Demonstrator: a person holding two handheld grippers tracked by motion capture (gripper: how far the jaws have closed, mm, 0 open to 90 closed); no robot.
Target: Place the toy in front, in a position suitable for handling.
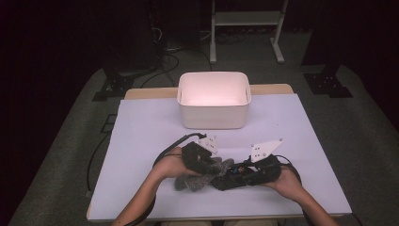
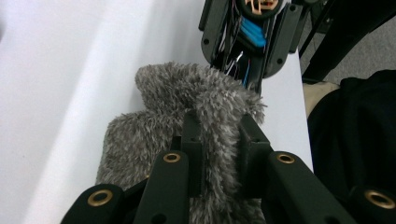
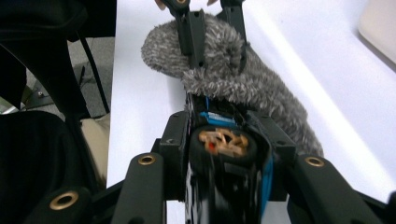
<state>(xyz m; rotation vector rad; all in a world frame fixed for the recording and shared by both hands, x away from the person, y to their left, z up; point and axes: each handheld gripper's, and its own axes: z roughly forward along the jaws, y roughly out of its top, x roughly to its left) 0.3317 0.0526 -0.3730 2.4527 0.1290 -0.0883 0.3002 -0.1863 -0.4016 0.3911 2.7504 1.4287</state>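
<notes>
**Two grippers meet over a grey fuzzy cloth and a black device near the front of the bench**

Nearest the person, both forearms come in from the 6 o'clock edge of the high view and angle inward. The left hand [image 1: 168, 165] sits at about 7 o'clock from the middle of the bench, wrist bent so that the left gripper [image 1: 200, 162] points toward 3 o'clock and tips down. In the left gripper view its jaws are pressed onto a raised fold of the grey fuzzy cloth [image 2: 187, 121], the pile bulging up between the two black fingers [image 2: 191, 140]. The rest of the cloth lies flat on the white sheet below them.

The right hand [image 1: 287, 181] sits at about 5 o'clock, palm turned inward, and the right gripper [image 1: 244, 173] lies nearly level, pointing toward 9 o'clock at the left one. In the right gripper view its jaws pinch a black device [image 3: 226, 144] with blue parts and a round, copper-coloured end. The far end of that device touches the cloth just where the left gripper holds it. The same device shows at 12 o'clock in the left gripper view, just past the cloth.

Farther off, toward 12 o'clock, a white bin [image 1: 213, 100] stands on the bench [image 1: 141, 127], well apart from both hands. Beyond the far edge is grey floor with a white frame [image 1: 247, 21].
</notes>
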